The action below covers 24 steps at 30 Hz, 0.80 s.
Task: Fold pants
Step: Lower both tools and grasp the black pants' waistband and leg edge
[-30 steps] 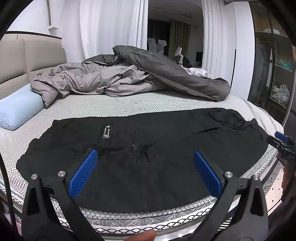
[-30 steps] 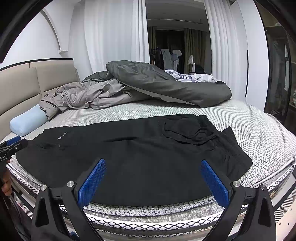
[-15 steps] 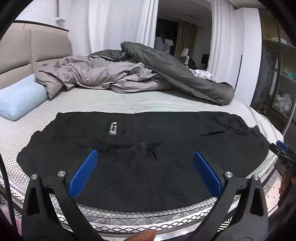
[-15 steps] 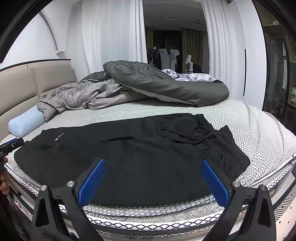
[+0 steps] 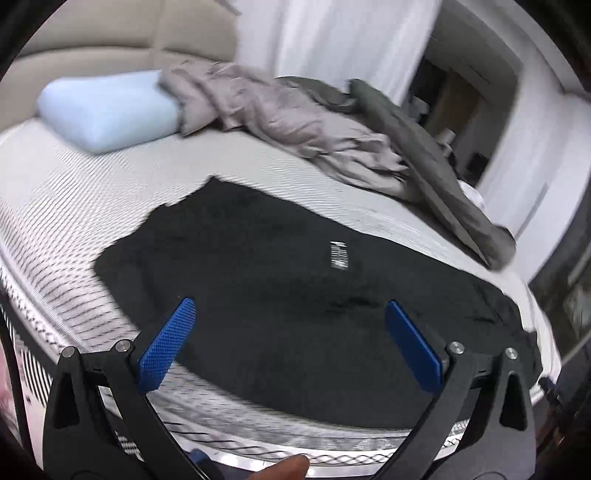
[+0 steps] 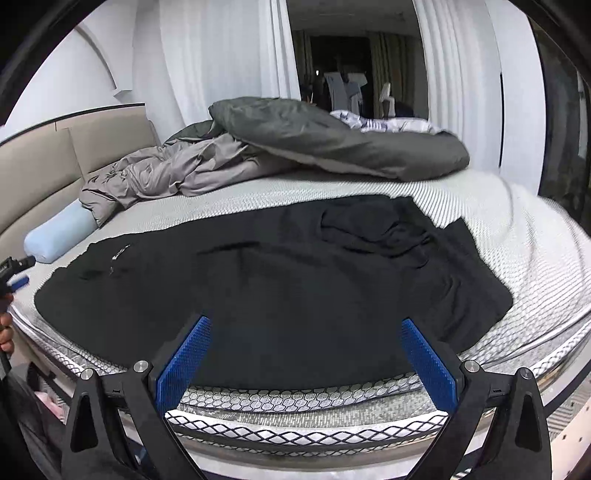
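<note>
The left tongs [image 5: 288, 339] have swung sharply toward the left end of the pants [image 5: 295, 288] in the last half second: their view is now blurred and tilted, with the blue pillow [image 5: 107, 107] and headboard [image 5: 110, 33] large at the top left, where a moment ago they looked squarely across the middle of the garment. The right tongs [image 6: 306, 354] have barely shifted and face the rumpled right end of the pants [image 6: 277, 280]. Both tongs are spread wide and hold nothing. This looks like the start of a reach for the left end, so folding has not begun.

The black pants lie spread flat along the near edge of the bed [image 6: 524, 221], on a white honeycomb-patterned mattress cover. A grey duvet [image 6: 314, 144] is heaped on the far side. White curtains [image 6: 229, 55] hang behind, with a dark doorway [image 6: 340, 48] beyond.
</note>
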Available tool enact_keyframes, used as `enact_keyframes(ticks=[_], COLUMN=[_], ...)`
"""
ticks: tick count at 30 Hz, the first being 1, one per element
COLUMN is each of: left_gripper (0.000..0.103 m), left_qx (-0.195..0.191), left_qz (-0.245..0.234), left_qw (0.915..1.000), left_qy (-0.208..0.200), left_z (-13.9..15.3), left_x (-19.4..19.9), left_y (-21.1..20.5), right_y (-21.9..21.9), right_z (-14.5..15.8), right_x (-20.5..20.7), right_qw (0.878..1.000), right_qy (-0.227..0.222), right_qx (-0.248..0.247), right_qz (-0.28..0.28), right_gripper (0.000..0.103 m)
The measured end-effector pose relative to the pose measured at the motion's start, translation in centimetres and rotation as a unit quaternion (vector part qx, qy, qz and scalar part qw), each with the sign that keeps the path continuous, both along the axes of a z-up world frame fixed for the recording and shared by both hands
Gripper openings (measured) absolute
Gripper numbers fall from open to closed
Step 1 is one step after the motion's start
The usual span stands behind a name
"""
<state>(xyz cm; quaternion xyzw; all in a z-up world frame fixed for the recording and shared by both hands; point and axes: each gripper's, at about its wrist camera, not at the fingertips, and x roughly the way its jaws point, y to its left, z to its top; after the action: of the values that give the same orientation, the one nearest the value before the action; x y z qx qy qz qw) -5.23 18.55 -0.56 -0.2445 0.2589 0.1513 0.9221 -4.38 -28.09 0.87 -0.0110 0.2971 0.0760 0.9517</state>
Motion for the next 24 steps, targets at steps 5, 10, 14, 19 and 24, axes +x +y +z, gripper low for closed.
enact_keyframes(ticks=[5,10,14,19,24], left_gripper=[0.102,0.086,0.074,0.053,0.008], left_qx=[-0.037,-0.116,-0.152,-0.123,-0.097], left_qz=[0.056,0.050,0.045,0.050,0.047], left_qw=[0.9975,0.9908,0.9854,0.9902,0.9931], left_qy=[0.019,0.048,0.063,0.043,0.046], left_z=[-2.5,-5.8,-7.9,-7.0,-5.5], left_x=[-2.1,-2.2,-1.5,-0.9,2.1], left_y=[6.0,8.9,10.6,10.5,9.1], right_y=[-1.3,-2.2,-2.5,-3.4,-6.2], right_z=[-0.1,0.3,0.2,0.1,0.8], right_x=[0.8,0.8,1.1,1.5,1.4], right_qw=[1.000,0.999,0.999,0.998,0.996], right_qy=[0.012,0.004,0.003,0.007,-0.006], right_qx=[0.021,0.030,0.027,0.039,0.047], right_qz=[-0.006,-0.019,-0.027,-0.041,-0.078], right_gripper=[0.103,0.103,0.103,0.103,0.103])
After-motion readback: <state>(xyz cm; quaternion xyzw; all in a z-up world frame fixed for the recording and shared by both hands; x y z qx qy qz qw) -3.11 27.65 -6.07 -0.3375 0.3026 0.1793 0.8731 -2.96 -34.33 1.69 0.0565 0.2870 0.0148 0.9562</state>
